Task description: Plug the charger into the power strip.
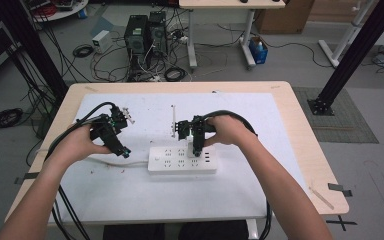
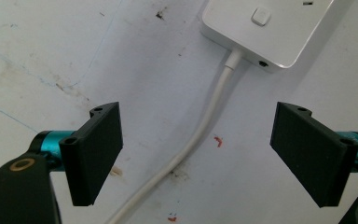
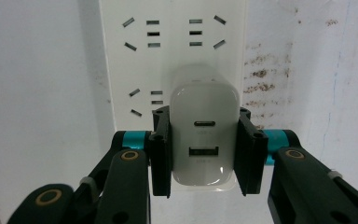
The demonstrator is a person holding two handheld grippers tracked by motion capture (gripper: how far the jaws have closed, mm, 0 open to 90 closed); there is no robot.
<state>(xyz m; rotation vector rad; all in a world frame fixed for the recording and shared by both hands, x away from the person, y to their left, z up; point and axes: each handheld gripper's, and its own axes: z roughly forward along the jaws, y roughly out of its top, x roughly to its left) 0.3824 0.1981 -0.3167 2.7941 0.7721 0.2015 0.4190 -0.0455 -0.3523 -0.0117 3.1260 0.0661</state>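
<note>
Your right gripper (image 3: 205, 154) clamps its fingers on one white USB charger (image 3: 204, 135), port face toward the lens, hiding its prongs, over the power strip (image 3: 172, 56) at frame centre. Your left gripper (image 2: 198, 154) hangs open above the strip's cord (image 2: 205, 126), cut off at the frame's bottom.

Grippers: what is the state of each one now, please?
Left gripper: open, holding nothing, above the cable.
Right gripper: closed on the charger, over the power strip.
</note>
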